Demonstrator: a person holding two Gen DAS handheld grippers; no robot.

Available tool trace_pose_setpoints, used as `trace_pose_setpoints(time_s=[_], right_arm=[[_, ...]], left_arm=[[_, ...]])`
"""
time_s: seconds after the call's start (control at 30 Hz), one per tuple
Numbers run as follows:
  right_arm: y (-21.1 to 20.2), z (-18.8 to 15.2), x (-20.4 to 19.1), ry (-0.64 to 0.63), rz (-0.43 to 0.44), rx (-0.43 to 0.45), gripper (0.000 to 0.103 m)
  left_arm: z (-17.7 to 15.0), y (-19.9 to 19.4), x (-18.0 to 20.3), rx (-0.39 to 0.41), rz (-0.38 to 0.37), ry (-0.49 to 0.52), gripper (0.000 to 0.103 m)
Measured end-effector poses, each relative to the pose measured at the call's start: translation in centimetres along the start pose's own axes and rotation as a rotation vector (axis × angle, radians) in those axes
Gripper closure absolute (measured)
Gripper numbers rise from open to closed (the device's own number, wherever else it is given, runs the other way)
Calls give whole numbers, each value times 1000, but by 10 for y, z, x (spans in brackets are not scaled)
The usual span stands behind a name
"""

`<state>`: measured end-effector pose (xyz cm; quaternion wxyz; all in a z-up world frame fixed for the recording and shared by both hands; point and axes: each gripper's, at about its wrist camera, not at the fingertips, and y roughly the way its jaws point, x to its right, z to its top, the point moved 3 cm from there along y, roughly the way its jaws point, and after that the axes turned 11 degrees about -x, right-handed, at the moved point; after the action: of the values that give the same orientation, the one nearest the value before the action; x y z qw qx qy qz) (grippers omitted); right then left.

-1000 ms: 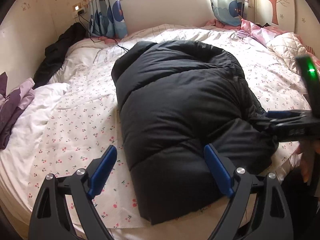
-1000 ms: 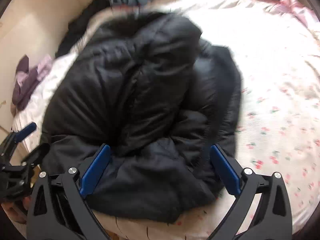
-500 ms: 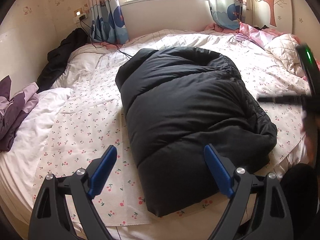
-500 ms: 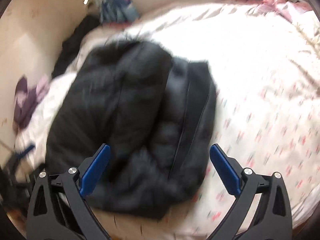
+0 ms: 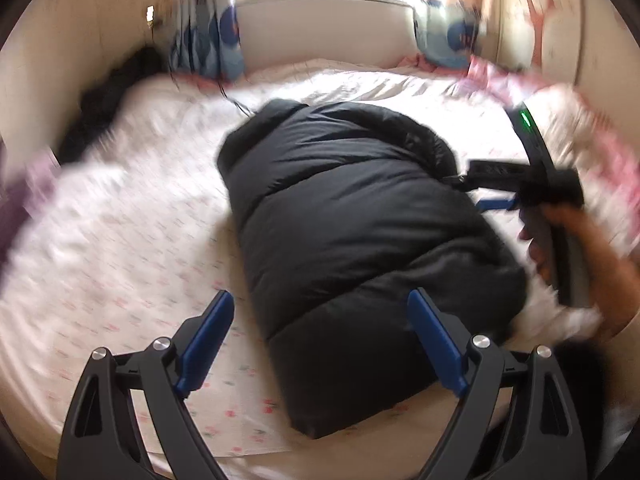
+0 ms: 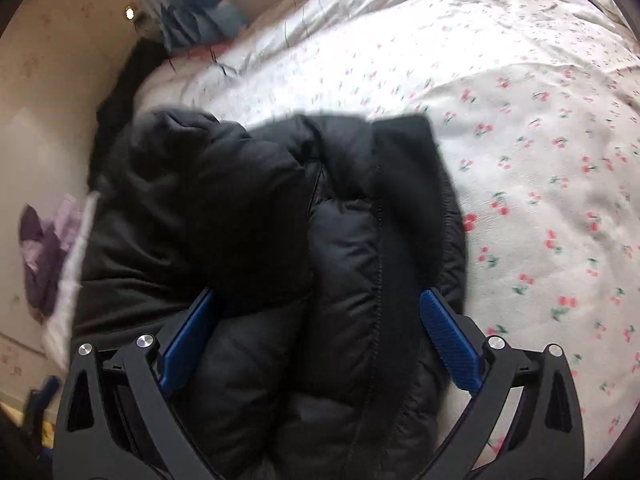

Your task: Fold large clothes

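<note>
Our black puffer jacket (image 5: pixel 360 240) lies bundled on the bed (image 5: pixel 120 240). Our left claw (image 5: pixel 320 340) gapes empty near it; our right claw (image 6: pixel 316 340) straddles its thick fold, unclamped. Closing there risks puffy layers slipping free.

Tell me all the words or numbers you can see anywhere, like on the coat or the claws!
None can be read.
Puffy black quilted coat: no label or logo shows.
Black bar of the right claw: pale marks, too blurred to read.
White cherry-print bedsheet: pictures only, no writing.
</note>
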<state>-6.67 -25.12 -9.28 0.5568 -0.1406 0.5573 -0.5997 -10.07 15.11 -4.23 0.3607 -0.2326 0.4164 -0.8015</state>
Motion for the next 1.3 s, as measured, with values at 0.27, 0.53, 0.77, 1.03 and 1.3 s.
trace_pose_setpoints(time_s=[0.27,0.53,0.77,1.03,1.3], right_arm=[[7,-3,25,131,153,-163,7],[37,-14,14,147,244,-181,6],[45,-13,-83,-11,488,-142,6],[109,-37,-217,-274,408,-196,6],[100,-56,-211,-385,90,-188,6]], left_arm=[[45,67,-95,-128,-377,-338,18],[59,132,-69,-262,-567,-325,7],[67,41,-53,-28,-340,-135,29],[28,-28,-154,59,-87,-253,29],[-43,13,-228,-85,-90,-517,17]])
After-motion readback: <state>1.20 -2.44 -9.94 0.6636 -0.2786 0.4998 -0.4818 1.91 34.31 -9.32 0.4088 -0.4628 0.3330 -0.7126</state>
